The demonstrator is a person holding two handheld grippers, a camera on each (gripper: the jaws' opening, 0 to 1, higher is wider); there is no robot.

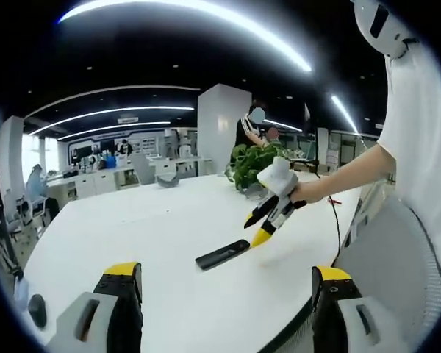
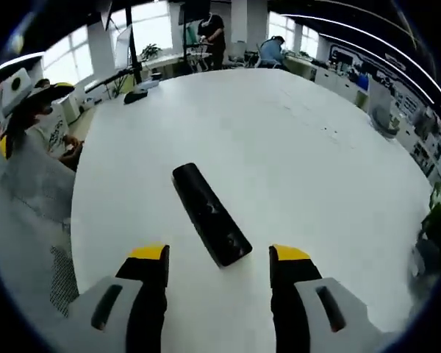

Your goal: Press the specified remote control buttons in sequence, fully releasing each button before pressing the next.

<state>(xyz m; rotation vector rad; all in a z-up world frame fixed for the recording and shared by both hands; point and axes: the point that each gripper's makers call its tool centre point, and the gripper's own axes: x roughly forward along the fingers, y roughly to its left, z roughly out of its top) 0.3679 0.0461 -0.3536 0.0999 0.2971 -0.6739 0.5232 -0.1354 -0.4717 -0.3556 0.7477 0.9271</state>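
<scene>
Flanking black remote (image 2: 210,214) on table (image 2: 294,140): right tongs (image 2: 219,265), seemingly apart.

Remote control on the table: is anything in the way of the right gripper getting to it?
Nothing visible. The right gripper hovers open just short of the black remote control, which lies alone on the bare white table.
</scene>
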